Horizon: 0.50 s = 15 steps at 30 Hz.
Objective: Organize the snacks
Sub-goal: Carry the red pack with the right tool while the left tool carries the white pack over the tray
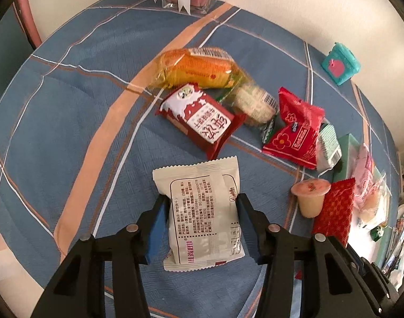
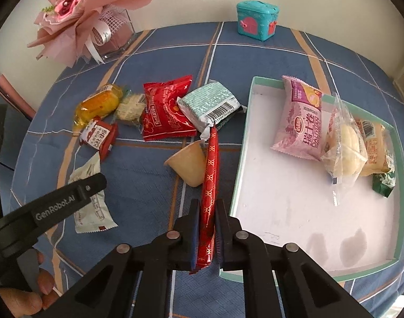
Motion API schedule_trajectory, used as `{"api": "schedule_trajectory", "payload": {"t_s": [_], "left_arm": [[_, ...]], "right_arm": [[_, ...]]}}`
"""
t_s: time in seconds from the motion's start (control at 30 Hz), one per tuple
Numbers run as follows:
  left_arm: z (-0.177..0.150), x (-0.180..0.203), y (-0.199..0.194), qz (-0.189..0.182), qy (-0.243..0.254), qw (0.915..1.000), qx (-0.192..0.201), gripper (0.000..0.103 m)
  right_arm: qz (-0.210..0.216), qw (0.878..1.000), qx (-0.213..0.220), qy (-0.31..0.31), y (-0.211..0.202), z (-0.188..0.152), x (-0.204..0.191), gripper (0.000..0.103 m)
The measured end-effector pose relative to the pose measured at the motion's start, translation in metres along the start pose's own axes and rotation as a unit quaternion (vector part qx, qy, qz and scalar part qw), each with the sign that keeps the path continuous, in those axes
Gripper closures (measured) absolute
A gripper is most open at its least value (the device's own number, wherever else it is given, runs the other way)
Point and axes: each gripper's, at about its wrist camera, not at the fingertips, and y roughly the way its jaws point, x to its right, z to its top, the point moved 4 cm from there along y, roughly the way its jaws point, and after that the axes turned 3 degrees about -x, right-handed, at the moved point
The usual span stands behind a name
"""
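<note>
The red gold-patterned packet (image 2: 209,185) stands on edge in the right tongs (image 2: 206,206), whose fingers are clenched on its lower half just beside the near-left corner of the white tray (image 2: 294,212). Its far end leans against an overturned jelly cup (image 2: 187,163) and the tail of a mint-green packet (image 2: 210,103). In the tray already lie a pink roll packet (image 2: 298,122), a clear-wrapped bun (image 2: 343,145), an orange packet behind it and a small green candy (image 2: 385,181). The left tongs (image 1: 202,204) grip a cream packet (image 1: 202,212) by its two sides; whether it is lifted off the blue checked cloth of the desk (image 1: 69,106) cannot be told. Beyond it lie a dark red packet (image 1: 199,119), an orange-wrapped cake (image 1: 199,67) and a bright red packet (image 1: 294,129). This looks like the carrying step: both tongs are loaded, and the next move seems to call for swinging the red packet right over the rim, with care not to drag the cup along.
</note>
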Motion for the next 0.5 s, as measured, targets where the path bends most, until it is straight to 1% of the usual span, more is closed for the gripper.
{"api": "schedule_trajectory", "payload": {"t_s": [0.17,0.4,0.5], "left_arm": [[0.000,-0.003,-0.010,-0.004,-0.002,0.9999,0.009,0.050],[0.002,-0.012,-0.027,-0.013,-0.010,0.9998,0.015,0.050],[0.001,-0.020,-0.036,-0.019,-0.012,0.9995,0.021,0.050]], "right_arm": [[0.021,1.000,0.007,0.013,-0.004,0.002,0.002,0.092],[0.046,0.999,0.023,0.009,-0.017,0.003,-0.008,0.092],[0.049,0.998,0.030,0.001,-0.023,0.002,-0.015,0.092]]}}
